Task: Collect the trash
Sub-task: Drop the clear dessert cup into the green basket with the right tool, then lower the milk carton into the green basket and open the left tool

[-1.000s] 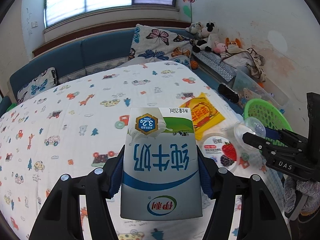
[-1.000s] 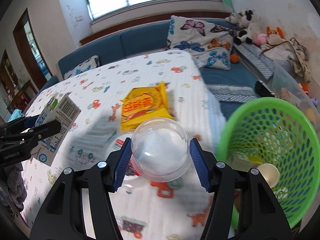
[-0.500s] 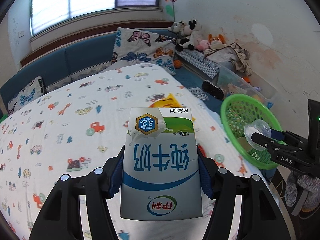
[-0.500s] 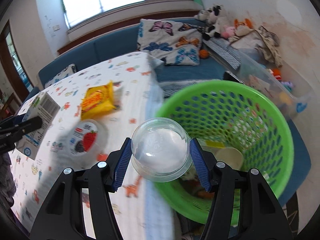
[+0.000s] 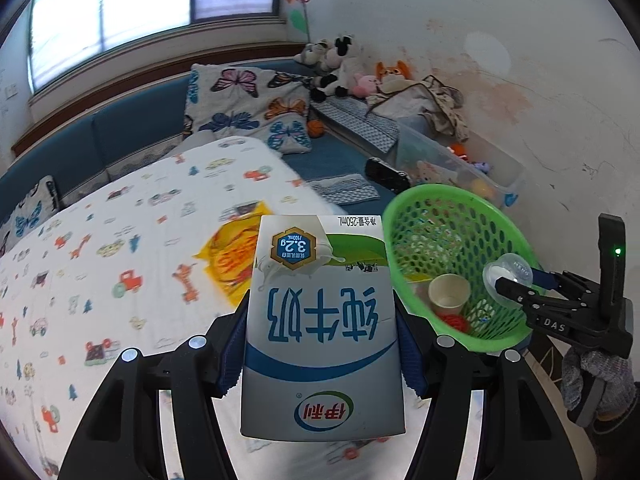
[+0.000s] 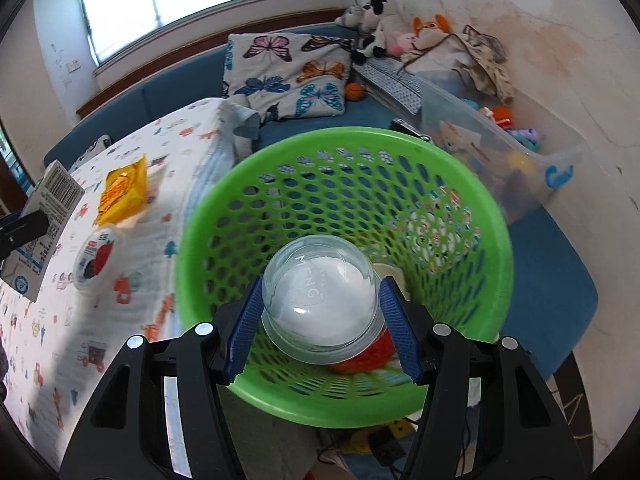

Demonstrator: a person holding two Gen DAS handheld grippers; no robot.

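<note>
My left gripper [image 5: 320, 328] is shut on a white, blue and green milk carton [image 5: 320, 320], held above the patterned bed sheet [image 5: 100, 280]. My right gripper [image 6: 320, 312] is shut on a clear plastic dome lid [image 6: 320, 300], right over the mouth of the green mesh basket [image 6: 472, 200]. In the left wrist view that dome lid [image 5: 506, 276] hangs above the basket [image 5: 452, 208], which holds a paper cup [image 5: 448, 294] and something red. A yellow snack packet [image 6: 122, 192] and a yogurt cup with a fruit lid [image 6: 96, 260] lie on the sheet.
The basket stands off the bed's right edge beside a blue bench. A butterfly pillow [image 6: 288, 76], soft toys [image 6: 380, 20], a clear storage bin of toys [image 6: 500, 148] and a black device [image 5: 386, 172] crowd the far right by the wall. A gloved hand [image 5: 596, 384] holds the right gripper.
Both grippers swept right across the bed toward the basket. The dome lid went from above the sheet to over the basket's mouth. The carton came closer to the basket.
</note>
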